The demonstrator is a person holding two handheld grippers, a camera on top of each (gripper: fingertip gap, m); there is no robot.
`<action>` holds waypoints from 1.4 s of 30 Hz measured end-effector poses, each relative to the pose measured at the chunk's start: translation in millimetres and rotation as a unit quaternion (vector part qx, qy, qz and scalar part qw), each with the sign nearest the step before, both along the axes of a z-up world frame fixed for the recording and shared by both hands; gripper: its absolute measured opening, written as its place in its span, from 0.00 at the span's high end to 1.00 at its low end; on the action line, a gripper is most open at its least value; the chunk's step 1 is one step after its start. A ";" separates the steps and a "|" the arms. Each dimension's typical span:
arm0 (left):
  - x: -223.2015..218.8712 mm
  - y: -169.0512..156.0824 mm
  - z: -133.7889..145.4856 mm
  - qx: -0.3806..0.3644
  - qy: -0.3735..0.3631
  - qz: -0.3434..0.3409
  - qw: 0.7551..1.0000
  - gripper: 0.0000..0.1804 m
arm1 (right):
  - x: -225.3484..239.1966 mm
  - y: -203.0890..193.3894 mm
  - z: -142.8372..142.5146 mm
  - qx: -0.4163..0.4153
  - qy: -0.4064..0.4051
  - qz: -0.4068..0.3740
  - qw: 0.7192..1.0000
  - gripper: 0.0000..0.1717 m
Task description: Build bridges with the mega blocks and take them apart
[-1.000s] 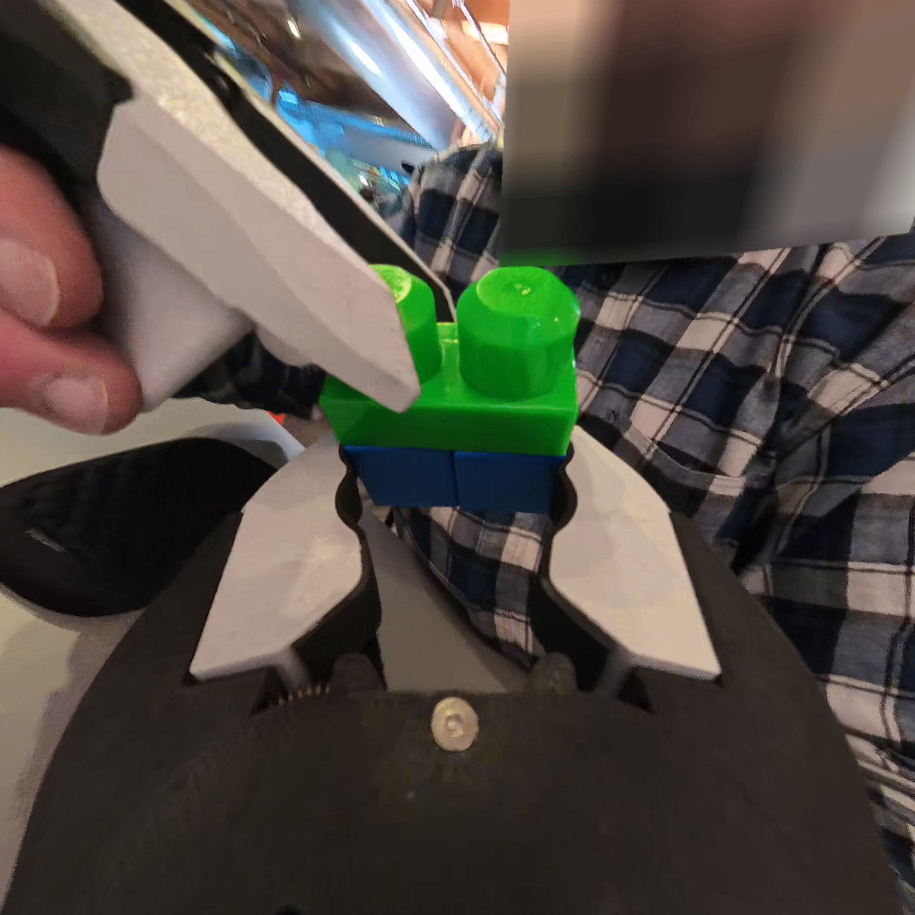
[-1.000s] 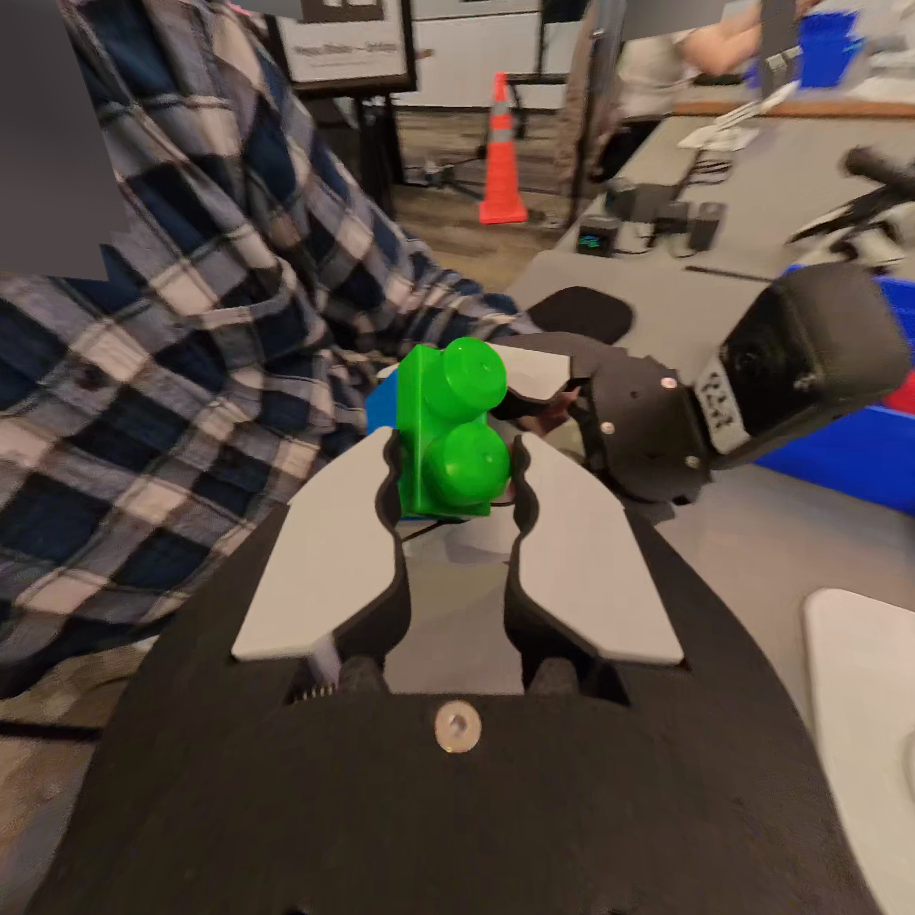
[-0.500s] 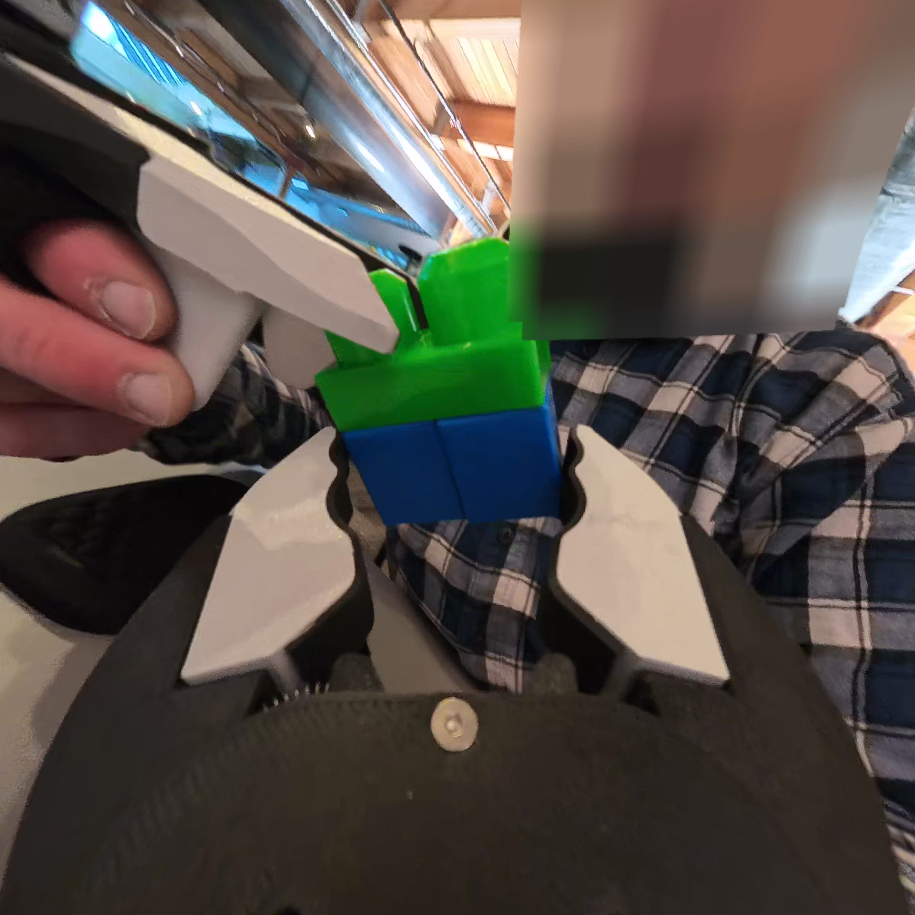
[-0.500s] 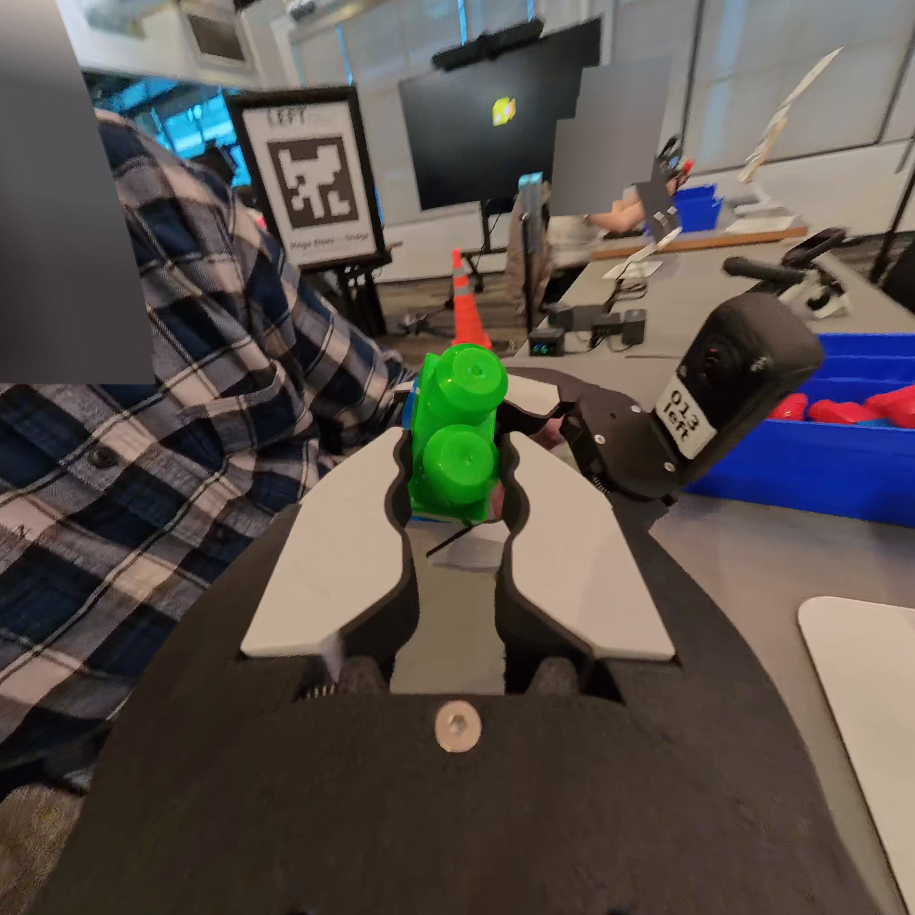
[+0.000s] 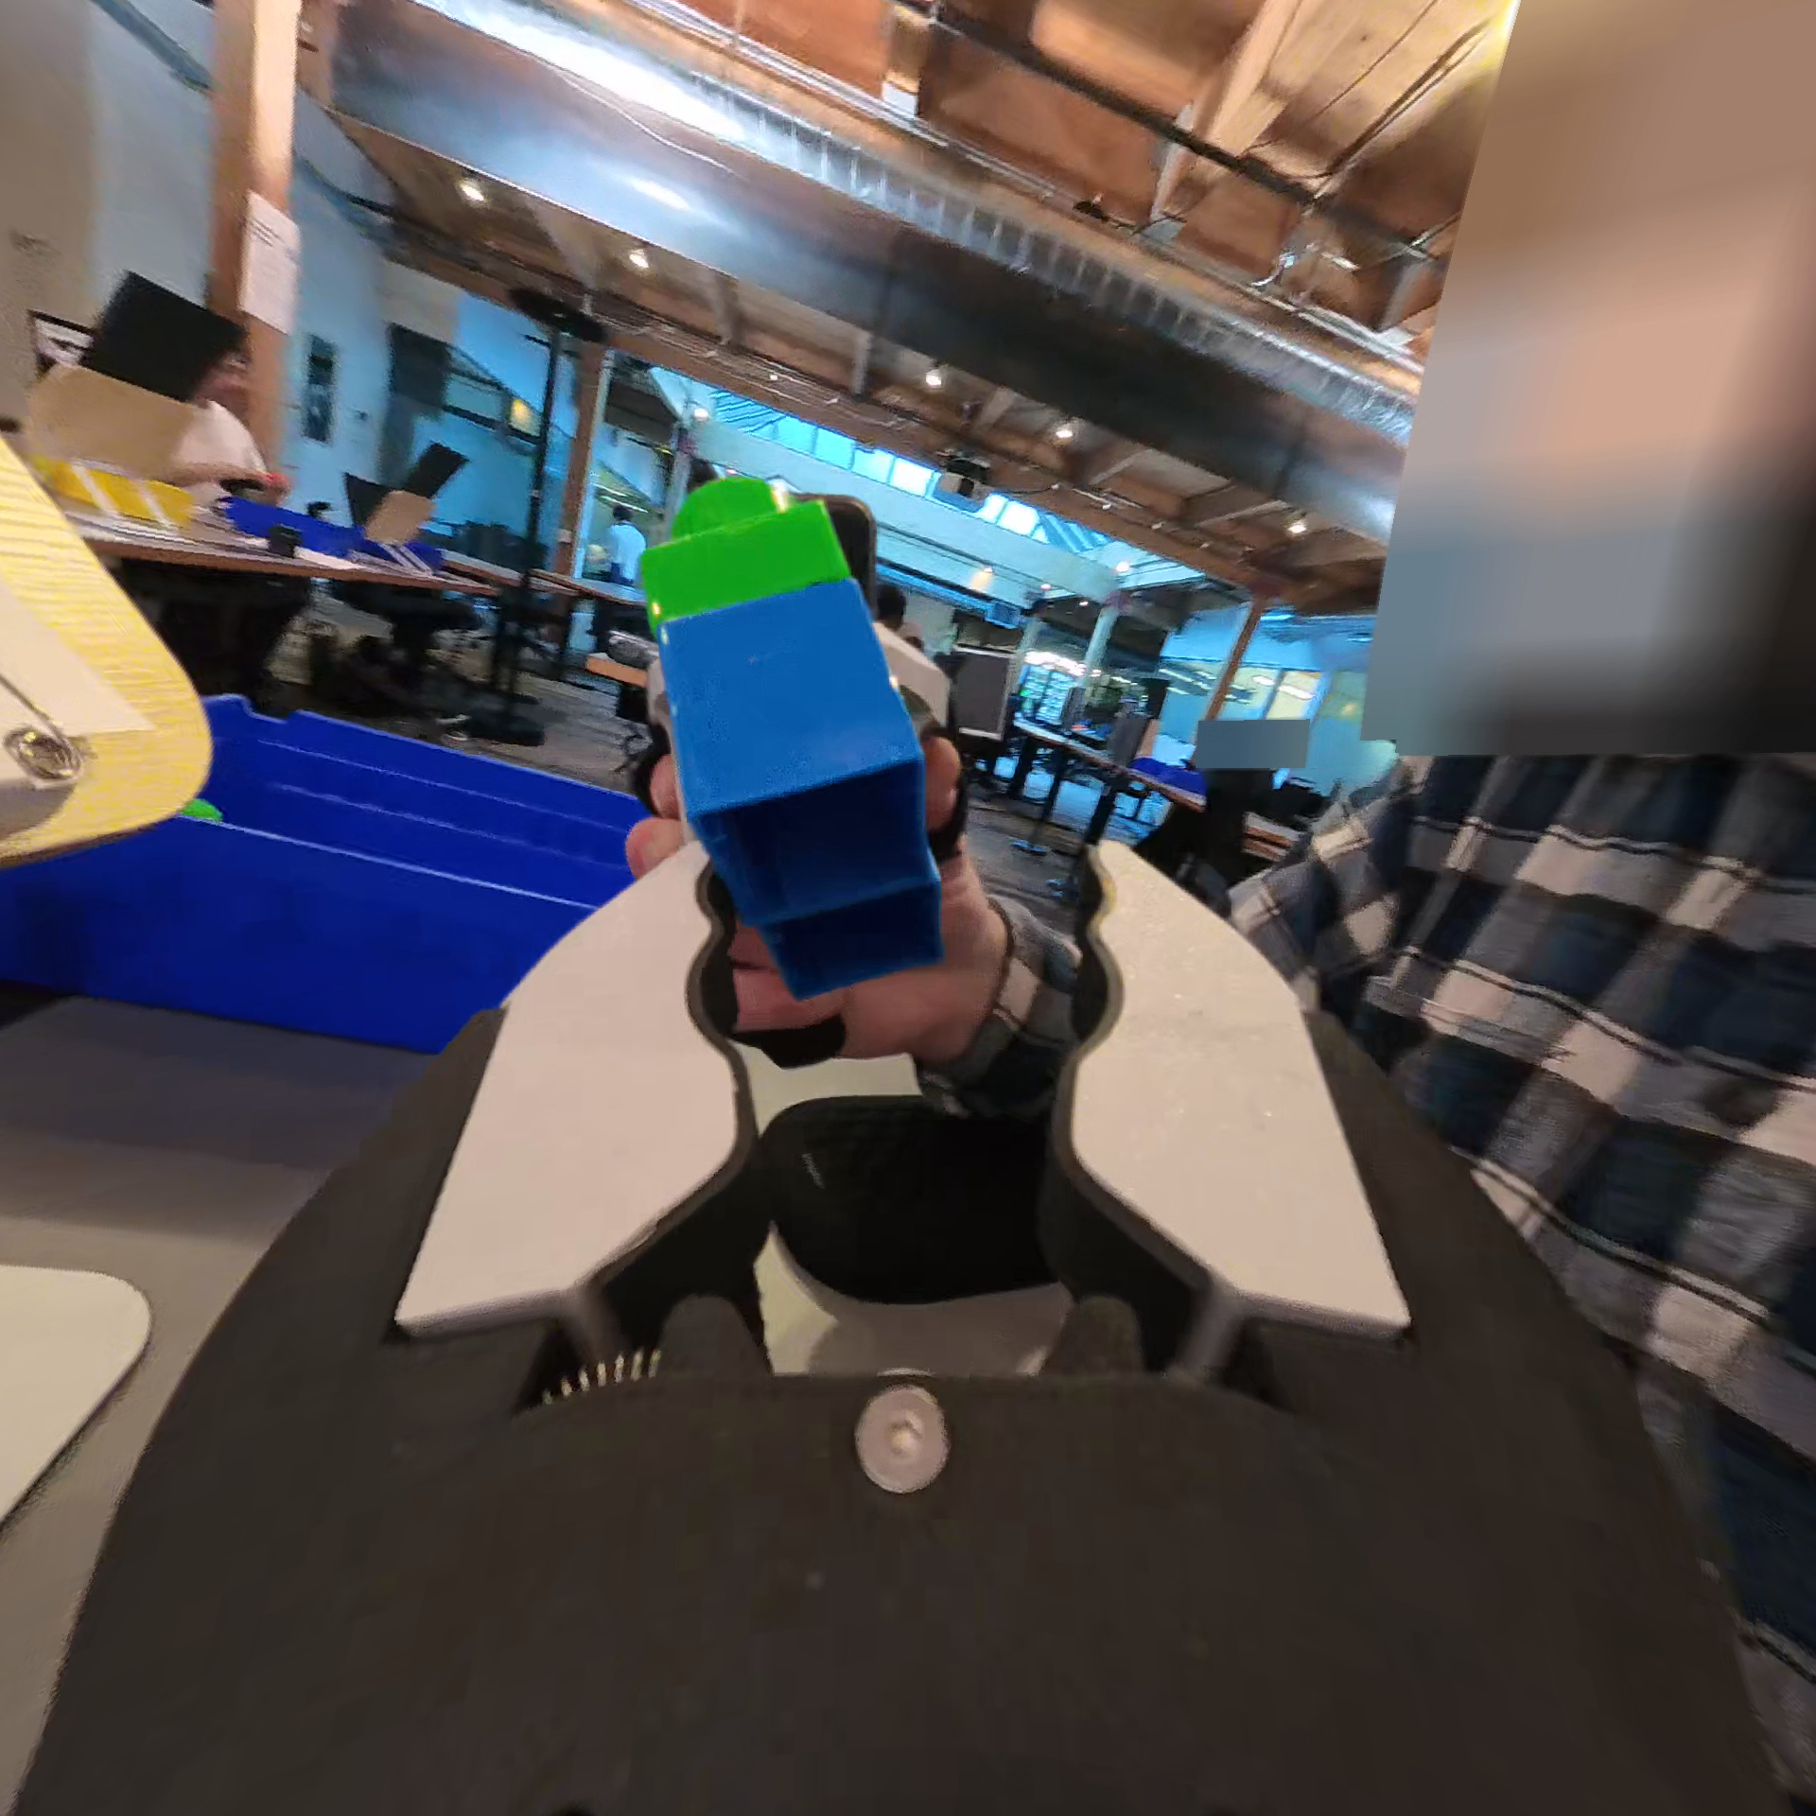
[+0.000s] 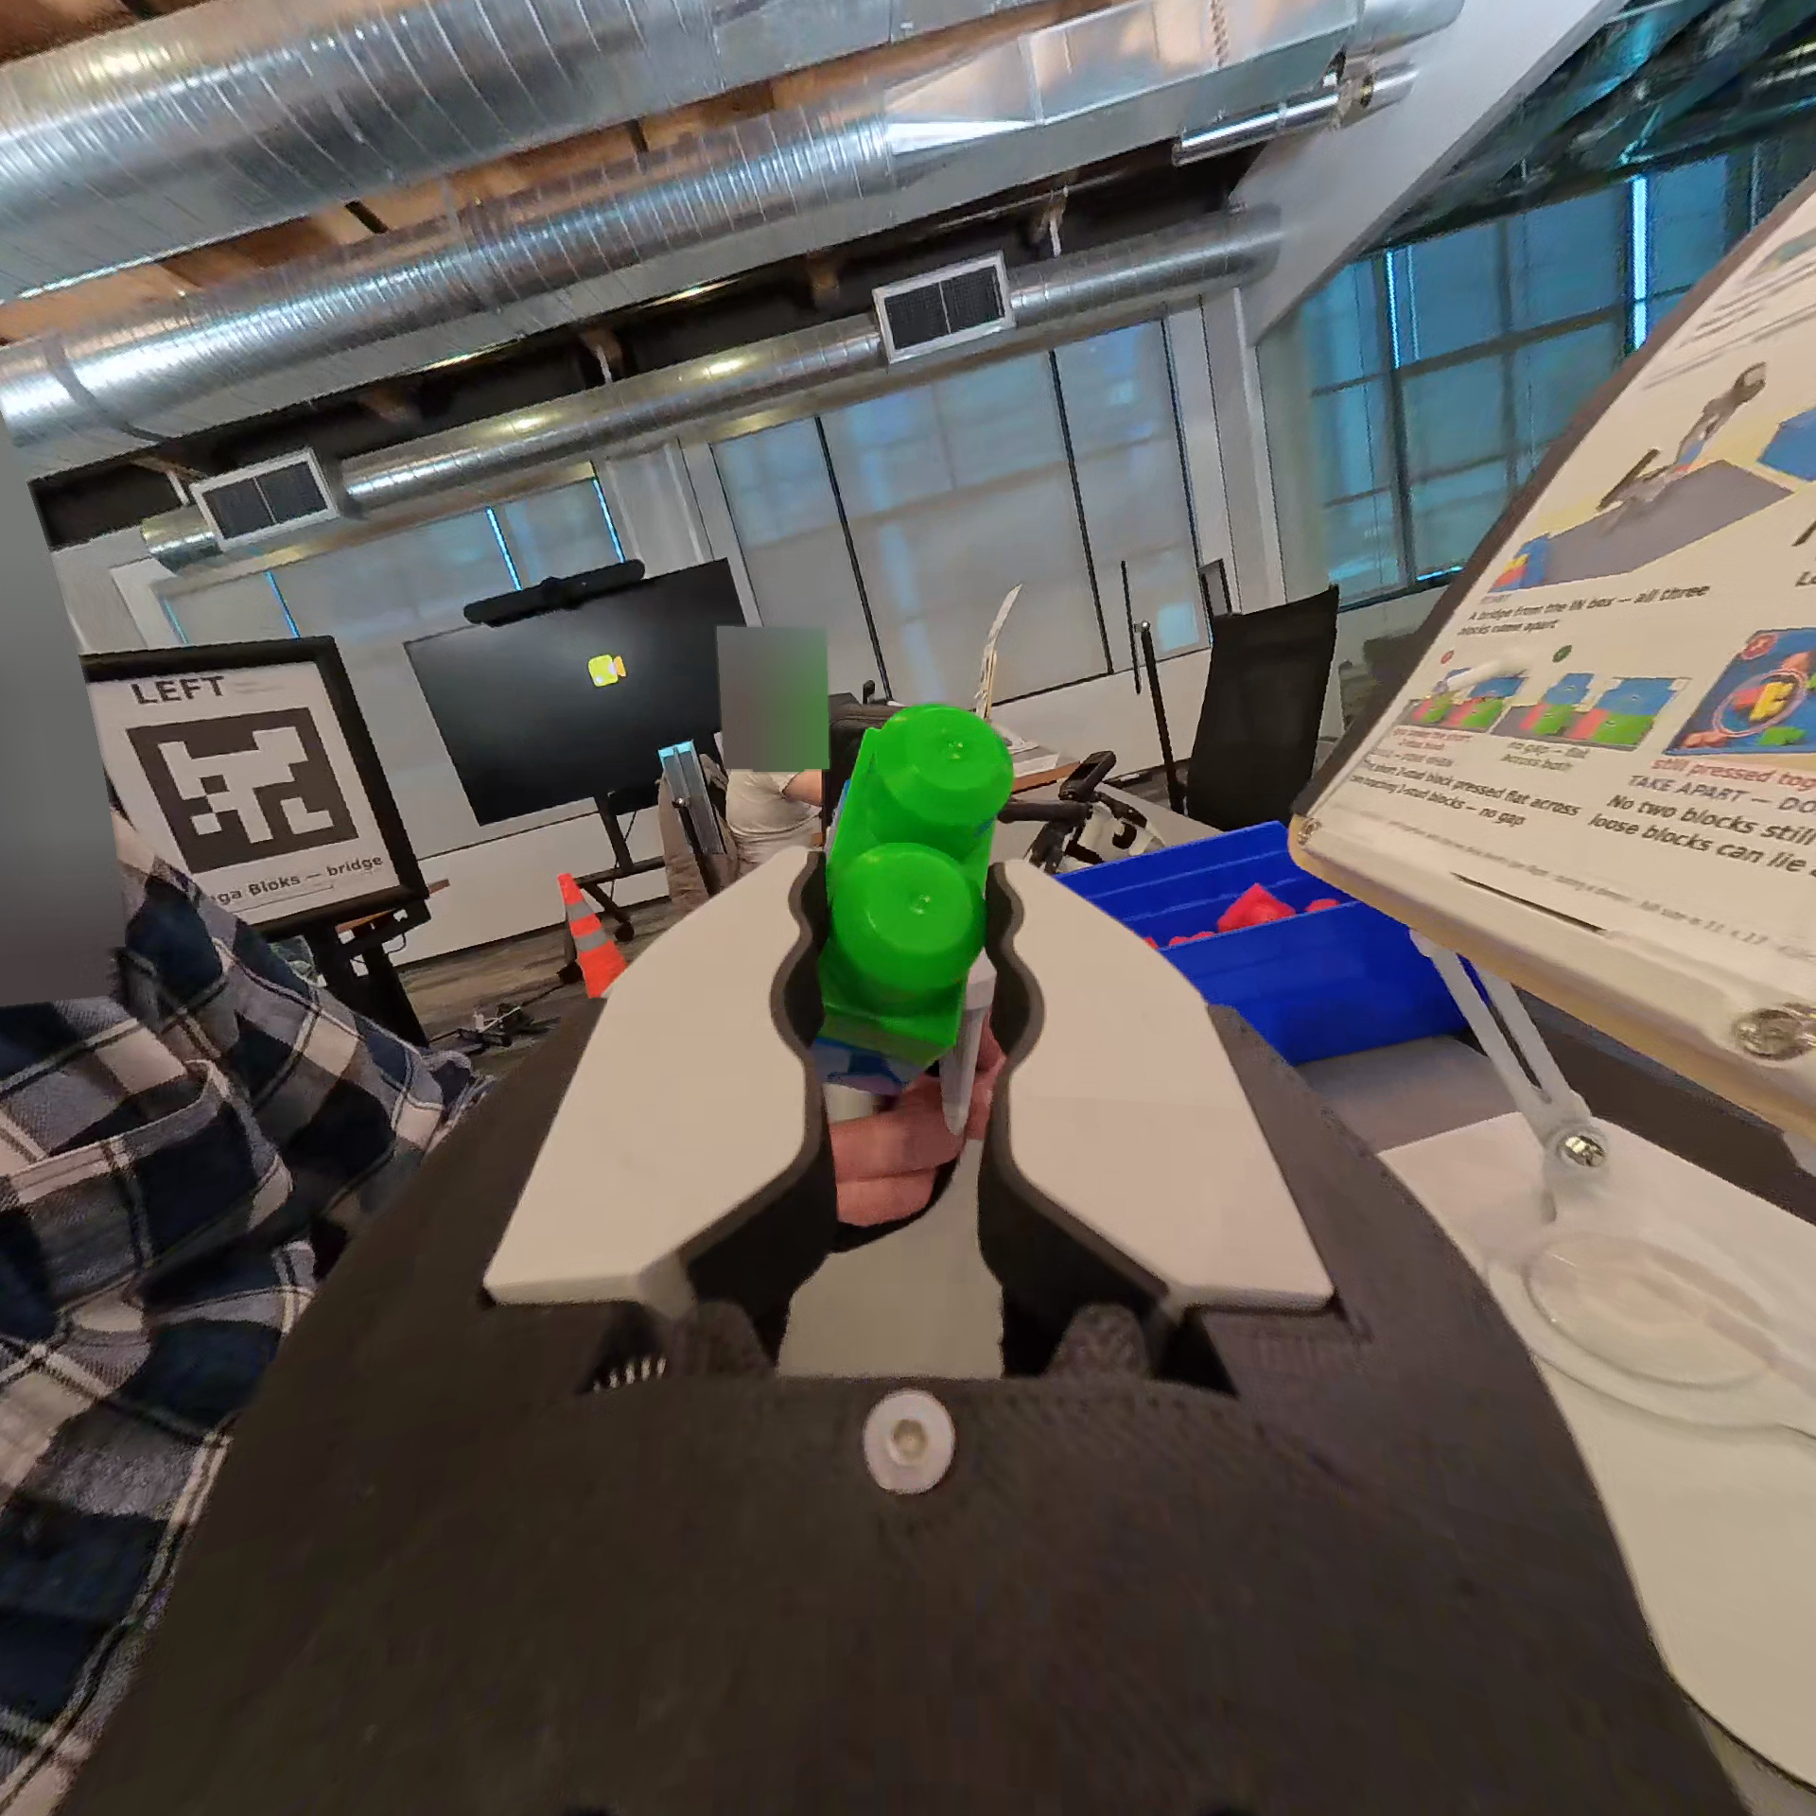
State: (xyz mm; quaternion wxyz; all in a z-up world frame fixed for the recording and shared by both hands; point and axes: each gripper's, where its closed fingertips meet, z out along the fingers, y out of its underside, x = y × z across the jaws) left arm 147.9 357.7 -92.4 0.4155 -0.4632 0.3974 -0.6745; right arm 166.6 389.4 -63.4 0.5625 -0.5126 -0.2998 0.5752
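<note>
Step in hand, as judged: take-apart phase, with a green 2-stud block (image 6: 909,884) joined to a blue block (image 5: 786,727) and carried in mid-air above the table. The right gripper (image 6: 899,943) is closed on the green block; in the right wrist view both dark scalloped pads sit against its side walls, with the 2 round studs pointing toward the camera. In the left wrist view the same assembly appears from below: the blue block's hollow, square-walled underside faces the lens, and the green block caps its far end. The left gripper (image 5: 899,924) stands wide, its white fingers (image 5: 609,1032) on either side of the blue block's lower end; the right pad is clearly apart from it, the left one close but not seen to press, so nothing is held there. A hand (image 5: 884,1002) shows behind the block, between the open fingers. Next move, judged: the left gripper needs to close squarely on the blue block's flat side walls, then pull or rock it away while the right gripper holds the green one firm; the stud fit probably resists a straight pull. Materials: blocks are smooth, glossy moulded plastic with rounded studs and thin walls; fingers are matte white with black wavy rubbery-looking pads. A blue bin (image 6: 1307,943) with red pieces sits on the grey table (image 5: 177,1110), beside a propped instruction card (image 6: 1621,688).
</note>
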 end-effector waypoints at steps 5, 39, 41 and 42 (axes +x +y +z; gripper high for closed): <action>5.8 7.9 3.9 -0.008 -0.007 0.034 0.999 0.78 | -4.8 -6.5 3.1 0.017 0.003 -0.011 1.000 0.82; -12.9 11.6 24.0 0.023 0.027 0.052 0.998 0.80 | -17.2 -12.2 1.4 0.006 -0.060 0.066 0.996 0.80; -12.9 12.4 24.5 0.022 0.033 0.052 0.998 0.81 | -17.5 -12.9 0.9 0.009 -0.070 0.066 0.995 0.80; -12.2 12.2 23.8 0.021 0.037 0.050 0.998 0.81 | -17.2 -13.2 1.2 0.011 -0.074 0.067 0.995 0.80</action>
